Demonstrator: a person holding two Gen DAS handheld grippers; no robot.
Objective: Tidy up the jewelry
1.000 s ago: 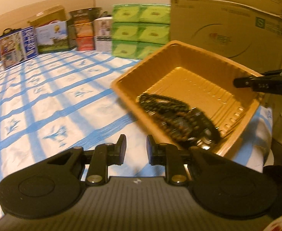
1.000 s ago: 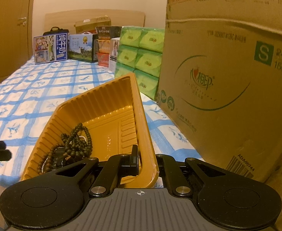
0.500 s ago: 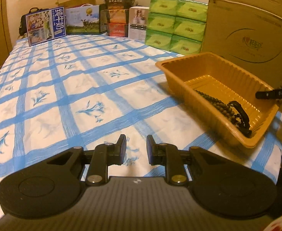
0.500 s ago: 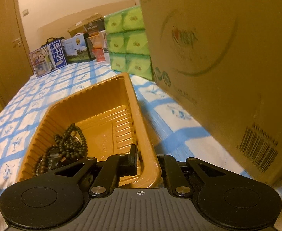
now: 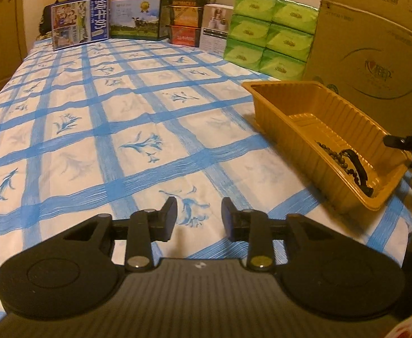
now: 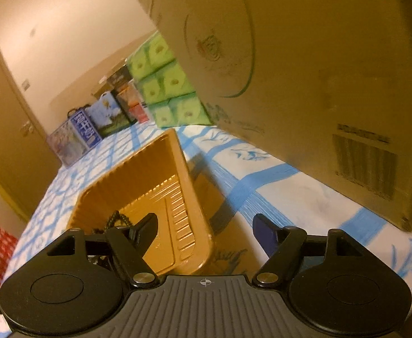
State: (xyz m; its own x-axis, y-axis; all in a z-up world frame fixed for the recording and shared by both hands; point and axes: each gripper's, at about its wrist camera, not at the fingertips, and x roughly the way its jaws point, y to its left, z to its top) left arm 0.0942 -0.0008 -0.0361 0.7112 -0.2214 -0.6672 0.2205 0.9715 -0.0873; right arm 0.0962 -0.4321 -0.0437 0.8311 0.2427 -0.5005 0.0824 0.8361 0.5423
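**Both grippers let go: the tray is down and the beads are waiting**

Big change on the right side! A second ago the right gripper (image 6: 204,226) was pinched on the near rim of the ribbed amber plastic tray (image 5: 290,105), holding it tipped up. Now its jaws are swinging apart, one finger inside the tray and one outside, with the rim's corner in the gap but neither pad pressing on it. The tray sits flat on the blue-and-white checked bedsheet (image 5: 121,129), at the right side of the bed, just in front of the large brown cardboard box (image 5: 374,50).

Over on the left, the left gripper (image 5: 198,219) is opening too, fingers part-way spread with only sheet between them. Its view has swung wide of the tray since a second ago.

What does that mean? By my reading, the set-down is finished and both tools are free to start picking.

The dark wooden bead strings (image 5: 335,155) lie heaped in the tray's near end, tumbled against the near wall, with a black band (image 5: 356,163) curled among them. The tray's long axis runs from near right to far left, its far end aimed towards the green tissue packs (image 5: 267,39). The bead strand trails along that same line.
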